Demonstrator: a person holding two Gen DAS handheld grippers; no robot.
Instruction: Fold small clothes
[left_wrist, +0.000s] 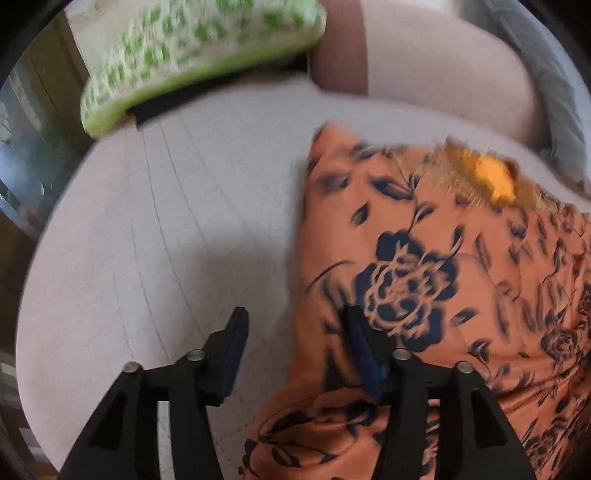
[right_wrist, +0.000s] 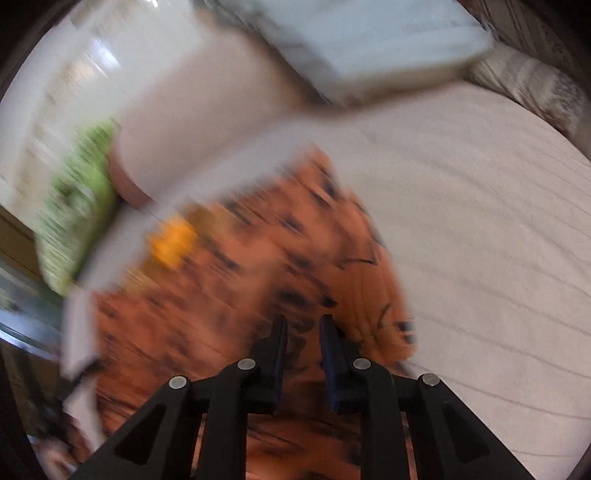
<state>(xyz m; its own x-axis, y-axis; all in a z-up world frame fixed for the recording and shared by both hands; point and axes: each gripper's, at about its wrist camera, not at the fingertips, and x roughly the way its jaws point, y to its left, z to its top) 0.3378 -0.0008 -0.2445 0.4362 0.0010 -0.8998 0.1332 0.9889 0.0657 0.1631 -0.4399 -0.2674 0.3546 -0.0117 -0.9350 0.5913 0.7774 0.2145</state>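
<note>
Left tool: jaws well apart, one finger over bare bed cover, the other over the garment's edge; nothing clamped. Right tool: jaws a narrow gap apart over the cloth, nothing seen pinched between them, though blur hides much

Orange floral garment: lies on the bed, spread fairly flat, between both tools. Orange cloth with dark rose print; a brighter yellow-orange patch near its far edge, perhaps a collar or label, too smeared to say

Handling, as judged: thin, light, limp fabric. Will drape and slide rather than hold a crease; may drag on the textured cover. Best taken at an edge or corner, pinching one layer; the near-left hem under the left tool looks the handiest spot

Surroundings: green-and-white cushion at the bed's far-left side, well clear of the garment. Pale pink bolster or pillow beyond the cloth's far edge, near it. Grey-blue pillow further back. Nothing lies on the garment itself; the bolster could crowd a fold made away from the tools
</note>
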